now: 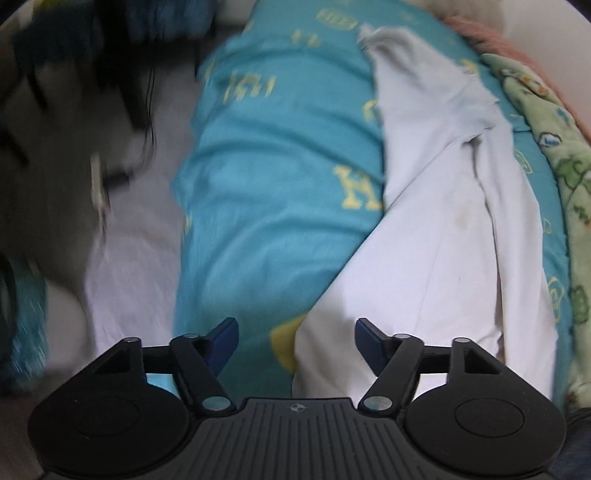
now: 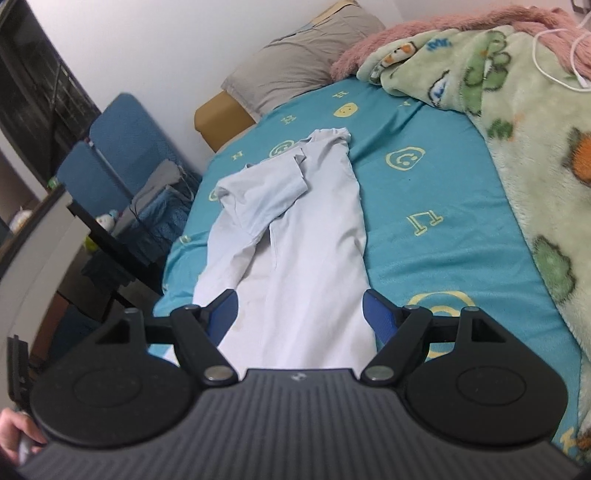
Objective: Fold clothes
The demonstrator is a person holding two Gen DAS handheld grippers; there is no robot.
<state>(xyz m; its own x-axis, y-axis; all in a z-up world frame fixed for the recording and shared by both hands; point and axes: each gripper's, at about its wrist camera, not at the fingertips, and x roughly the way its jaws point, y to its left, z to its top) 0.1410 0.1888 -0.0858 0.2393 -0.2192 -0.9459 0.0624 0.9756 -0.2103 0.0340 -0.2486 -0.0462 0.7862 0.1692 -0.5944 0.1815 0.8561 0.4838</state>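
A white long-sleeved shirt [image 2: 295, 236] lies lengthwise on the teal bed sheet [image 2: 424, 206], one sleeve folded across its upper body. My right gripper [image 2: 300, 310] is open and empty, its blue pads on either side of the shirt's near end, just above it. In the left wrist view the shirt [image 1: 436, 240] lies to the right on the sheet [image 1: 266, 177]. My left gripper [image 1: 295, 339] is open and empty above the shirt's near left edge. That view is blurred.
A green patterned blanket [image 2: 517, 147] over a pink one [image 2: 424, 33] covers the bed's right side. A grey pillow [image 2: 303, 55] lies at the head. A blue chair [image 2: 122, 147] with clothes and a dark desk [image 2: 103, 236] stand left of the bed.
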